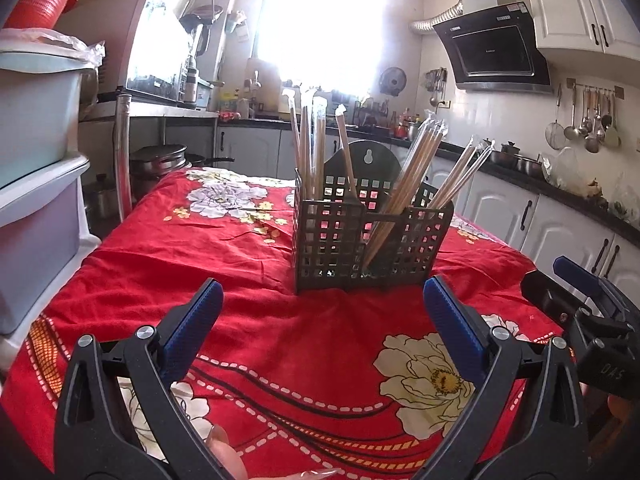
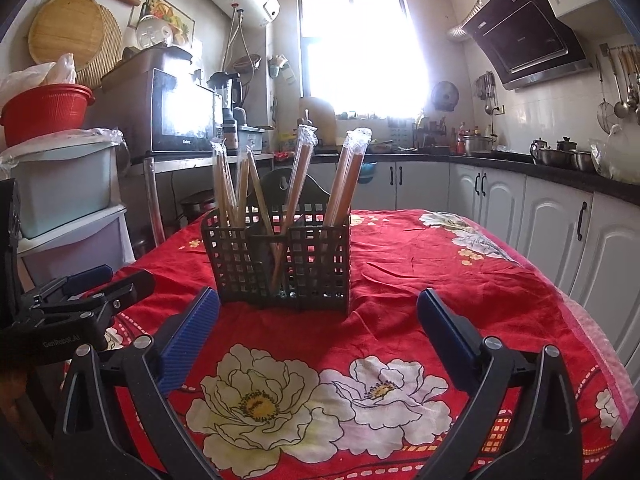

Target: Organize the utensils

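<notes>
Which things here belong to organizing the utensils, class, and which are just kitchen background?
Job: wrapped chopsticks; slotted holder; left gripper; right gripper, both open.

Background: floral tablecloth; microwave; range hood; red basket; hanging ladles.

Strong daylight pours through the window at the back of the kitchen and blows it out to pure white in both views, with haze spilling over the nearby walls. The red tablecloth is evenly lit and sharp. Fisheye bending curves the cabinets, and the corners fall into black.
</notes>
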A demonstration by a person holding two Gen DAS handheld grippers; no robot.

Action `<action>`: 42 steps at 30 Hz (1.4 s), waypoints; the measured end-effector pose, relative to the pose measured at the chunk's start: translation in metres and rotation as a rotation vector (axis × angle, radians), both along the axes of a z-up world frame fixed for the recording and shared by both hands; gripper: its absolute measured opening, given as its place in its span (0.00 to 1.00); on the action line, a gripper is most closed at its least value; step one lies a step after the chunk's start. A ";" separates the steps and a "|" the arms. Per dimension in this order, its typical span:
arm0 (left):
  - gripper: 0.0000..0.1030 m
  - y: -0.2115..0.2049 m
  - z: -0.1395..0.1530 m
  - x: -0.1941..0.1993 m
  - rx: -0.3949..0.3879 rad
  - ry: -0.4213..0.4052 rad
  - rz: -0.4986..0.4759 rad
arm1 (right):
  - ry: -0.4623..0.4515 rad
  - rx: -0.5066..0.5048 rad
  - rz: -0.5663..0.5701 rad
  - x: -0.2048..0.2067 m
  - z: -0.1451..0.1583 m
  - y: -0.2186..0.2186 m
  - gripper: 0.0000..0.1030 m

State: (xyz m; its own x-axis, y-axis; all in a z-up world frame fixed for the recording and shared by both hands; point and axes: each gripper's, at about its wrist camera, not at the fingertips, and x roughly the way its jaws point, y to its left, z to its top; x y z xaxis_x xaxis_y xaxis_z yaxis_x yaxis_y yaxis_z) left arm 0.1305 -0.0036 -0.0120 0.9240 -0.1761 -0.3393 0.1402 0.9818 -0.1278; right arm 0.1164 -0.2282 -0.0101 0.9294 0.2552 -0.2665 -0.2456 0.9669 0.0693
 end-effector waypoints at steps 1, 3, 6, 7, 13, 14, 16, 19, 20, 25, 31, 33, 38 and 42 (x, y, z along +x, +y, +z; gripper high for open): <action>0.90 0.000 0.000 0.000 0.000 -0.001 0.000 | 0.000 0.001 0.001 0.000 0.000 0.000 0.94; 0.90 0.000 0.000 0.000 0.002 -0.001 -0.001 | 0.005 0.001 0.000 0.001 0.000 0.000 0.94; 0.90 0.000 0.000 -0.001 0.002 -0.002 -0.004 | 0.005 0.002 0.002 0.000 0.000 0.000 0.94; 0.90 0.001 0.000 -0.001 0.002 -0.003 -0.004 | 0.005 0.003 0.002 0.000 0.000 0.000 0.94; 0.90 0.001 0.000 -0.001 0.002 0.000 -0.002 | 0.009 0.002 0.001 0.000 -0.001 0.001 0.94; 0.90 0.001 0.000 -0.001 0.004 0.001 -0.001 | 0.011 0.003 0.001 0.001 -0.001 0.001 0.94; 0.90 0.001 0.000 -0.001 0.004 0.000 -0.001 | 0.012 0.004 -0.001 0.001 -0.001 0.001 0.94; 0.90 0.001 0.000 0.000 0.005 0.003 -0.001 | 0.012 0.003 0.000 0.001 -0.001 0.001 0.94; 0.90 0.001 0.000 -0.001 0.004 0.002 0.000 | 0.013 0.003 0.000 0.001 -0.001 0.001 0.94; 0.90 0.002 0.000 0.000 0.000 0.006 0.002 | 0.012 0.004 -0.001 0.001 -0.001 0.001 0.94; 0.90 0.002 0.000 0.000 0.000 0.005 0.003 | 0.012 0.003 0.000 0.001 -0.001 0.000 0.94; 0.90 0.002 0.000 0.000 0.000 0.006 0.003 | 0.012 0.004 0.000 0.001 -0.001 0.000 0.94; 0.90 0.002 0.000 0.000 0.000 0.005 0.003 | 0.012 0.006 -0.003 0.001 -0.002 0.000 0.94; 0.90 0.002 0.000 0.000 0.000 0.005 0.002 | 0.012 0.006 -0.003 0.001 -0.002 0.000 0.94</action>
State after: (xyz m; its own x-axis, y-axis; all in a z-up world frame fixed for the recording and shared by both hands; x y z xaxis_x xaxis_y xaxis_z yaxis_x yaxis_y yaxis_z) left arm 0.1307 -0.0014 -0.0117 0.9229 -0.1739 -0.3436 0.1373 0.9822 -0.1284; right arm 0.1178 -0.2286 -0.0123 0.9270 0.2541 -0.2757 -0.2420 0.9672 0.0779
